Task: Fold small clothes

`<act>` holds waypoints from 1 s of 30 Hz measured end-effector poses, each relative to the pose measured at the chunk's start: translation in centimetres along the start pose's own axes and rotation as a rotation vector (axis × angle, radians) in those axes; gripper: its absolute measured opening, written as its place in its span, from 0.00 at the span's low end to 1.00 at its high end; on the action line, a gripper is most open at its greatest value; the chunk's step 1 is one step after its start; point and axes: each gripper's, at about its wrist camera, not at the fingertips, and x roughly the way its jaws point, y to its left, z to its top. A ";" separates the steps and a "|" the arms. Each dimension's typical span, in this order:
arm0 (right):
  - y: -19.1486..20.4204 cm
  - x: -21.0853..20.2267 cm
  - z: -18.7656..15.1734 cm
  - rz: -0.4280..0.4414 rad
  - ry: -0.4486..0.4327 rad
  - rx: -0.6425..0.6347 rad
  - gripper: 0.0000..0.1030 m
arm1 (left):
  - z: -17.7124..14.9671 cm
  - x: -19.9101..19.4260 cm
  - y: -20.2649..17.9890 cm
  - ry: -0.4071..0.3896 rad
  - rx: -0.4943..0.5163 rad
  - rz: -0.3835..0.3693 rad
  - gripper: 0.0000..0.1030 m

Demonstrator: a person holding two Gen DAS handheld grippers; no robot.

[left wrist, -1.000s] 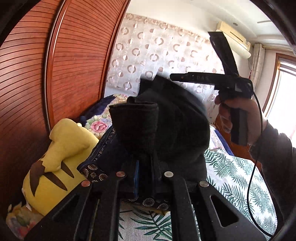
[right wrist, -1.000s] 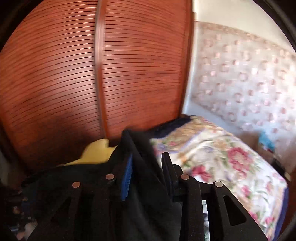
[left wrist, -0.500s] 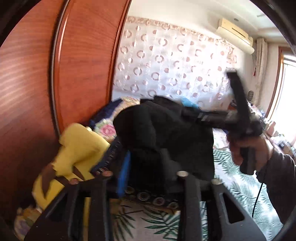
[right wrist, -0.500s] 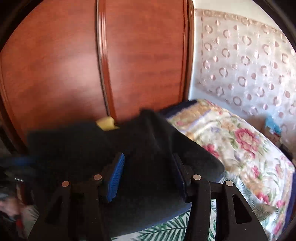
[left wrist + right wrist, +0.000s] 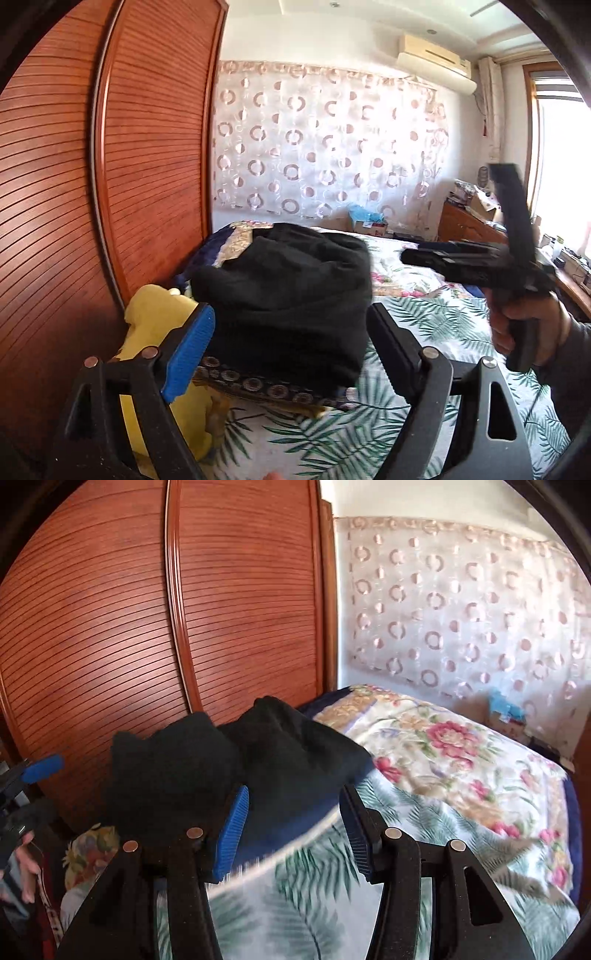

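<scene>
A folded black garment (image 5: 291, 291) lies on a dark blue patterned pile at the head of the bed, next to a yellow plush toy (image 5: 147, 325). My left gripper (image 5: 288, 343) is open just in front of the garment, with nothing between its fingers. In the right wrist view the same black garment (image 5: 236, 764) lies ahead of my right gripper (image 5: 295, 827), which is open and empty. The right gripper also shows in the left wrist view (image 5: 461, 258), held up to the right of the garment.
A brown slatted wardrobe (image 5: 92, 184) stands close on the left. The bed has a palm-leaf sheet (image 5: 424, 332) and a floral quilt (image 5: 443, 746). A curtain with ring patterns (image 5: 332, 147) hangs behind. A wooden desk with clutter (image 5: 480, 221) is at the far right.
Both grippers have opened and let go of the black garment, which now rests on the pile. Both have drawn back from it; the right gripper moved off to the right.
</scene>
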 end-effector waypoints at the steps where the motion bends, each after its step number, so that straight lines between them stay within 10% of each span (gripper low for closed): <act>1: 0.3 -0.8 -1.0 -0.014 -0.006 0.006 0.52 | 0.0 -0.2 -0.5 -0.003 0.000 -0.009 0.82; 11: 5.1 -14.5 -9.1 -0.153 -0.040 0.099 0.56 | -0.3 -2.1 -5.3 -0.002 0.059 -0.114 0.82; 18: 8.1 -20.4 -12.0 -0.222 -0.066 0.142 0.76 | -1.2 -3.7 -8.7 0.018 0.104 -0.148 0.82; 30: 14.7 -28.1 -14.3 -0.373 -0.129 0.230 0.76 | -1.0 -6.4 -13.7 0.045 0.126 -0.176 0.82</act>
